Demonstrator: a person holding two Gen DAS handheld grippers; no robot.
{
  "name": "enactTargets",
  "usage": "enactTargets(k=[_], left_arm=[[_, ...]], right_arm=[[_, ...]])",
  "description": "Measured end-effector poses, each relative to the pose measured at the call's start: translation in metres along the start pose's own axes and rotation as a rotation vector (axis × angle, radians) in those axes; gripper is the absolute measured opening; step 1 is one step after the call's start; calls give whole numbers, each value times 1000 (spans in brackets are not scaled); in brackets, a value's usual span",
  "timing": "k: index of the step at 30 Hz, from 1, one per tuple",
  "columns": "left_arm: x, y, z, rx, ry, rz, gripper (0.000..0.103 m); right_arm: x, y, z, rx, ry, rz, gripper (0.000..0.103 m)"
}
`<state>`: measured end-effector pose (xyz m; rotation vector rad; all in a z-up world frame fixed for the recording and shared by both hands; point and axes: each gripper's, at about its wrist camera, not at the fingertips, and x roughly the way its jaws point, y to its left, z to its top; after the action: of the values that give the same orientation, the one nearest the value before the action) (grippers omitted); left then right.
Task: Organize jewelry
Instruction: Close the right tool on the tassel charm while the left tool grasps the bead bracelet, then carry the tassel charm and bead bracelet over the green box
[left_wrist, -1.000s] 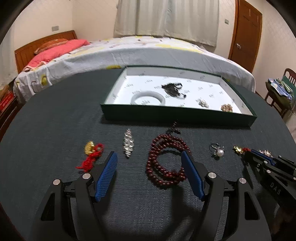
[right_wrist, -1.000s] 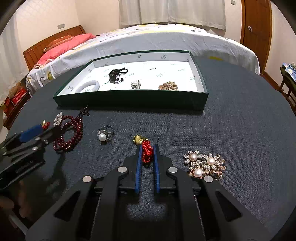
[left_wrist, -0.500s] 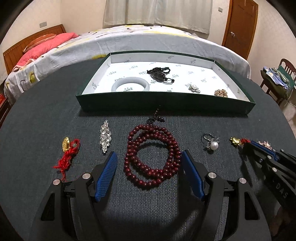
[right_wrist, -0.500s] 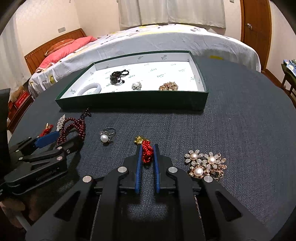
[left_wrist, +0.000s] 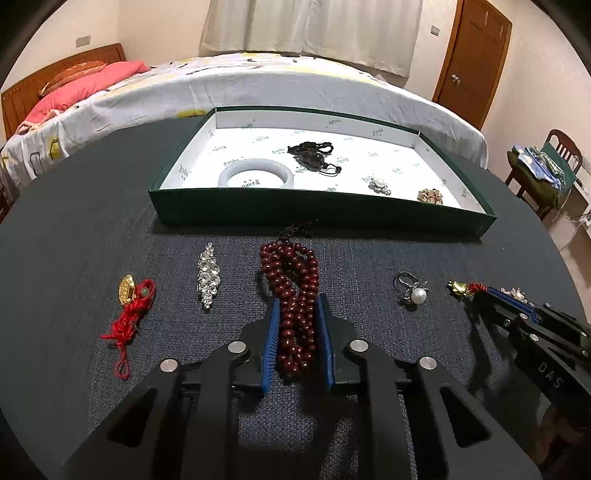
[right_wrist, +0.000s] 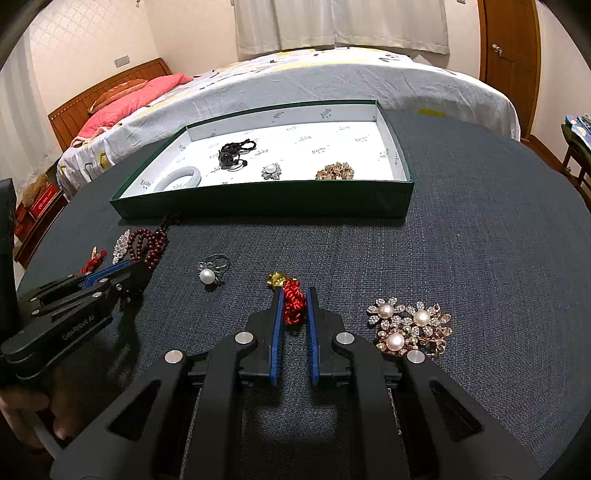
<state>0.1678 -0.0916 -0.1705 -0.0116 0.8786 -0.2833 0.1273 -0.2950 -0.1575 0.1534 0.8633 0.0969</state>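
Because the green tray (left_wrist: 321, 214) at the table's far edge collects the jewelry, my left gripper (left_wrist: 297, 325) pinches the red bead bracelet (left_wrist: 291, 291) lying before it, while my right gripper (right_wrist: 294, 314) clamps the red-corded gold charm (right_wrist: 291, 299).

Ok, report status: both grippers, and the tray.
Left gripper shut on red bead bracelet. Right gripper shut on red cord charm. Green tray ahead, path unobstructed.
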Motion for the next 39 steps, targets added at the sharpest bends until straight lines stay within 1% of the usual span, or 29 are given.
enactTargets(k=[2,8,15,22,32,39], left_arm=[[-1,1,-1,-6,-1,-14,16],[-5,1,0,-2,-26,-6,11],[-9,2,1,-6,-34,-3,11],[-16,2,2,3,-58,1,11],[-29,4,7,5,-100,5,11],[-43,2,15,14,-146,0,11]], right_arm=[[0,0,0,0,-1,0,12],[0,0,0,-1,-3,-1,12],[-2,0,1,-1,-11,-4,12],[-5,2,2,-7,-27,-5,12],[-23,9,6,-21,-98,-3,12],[-38,13,14,-25,-148,1,12]])
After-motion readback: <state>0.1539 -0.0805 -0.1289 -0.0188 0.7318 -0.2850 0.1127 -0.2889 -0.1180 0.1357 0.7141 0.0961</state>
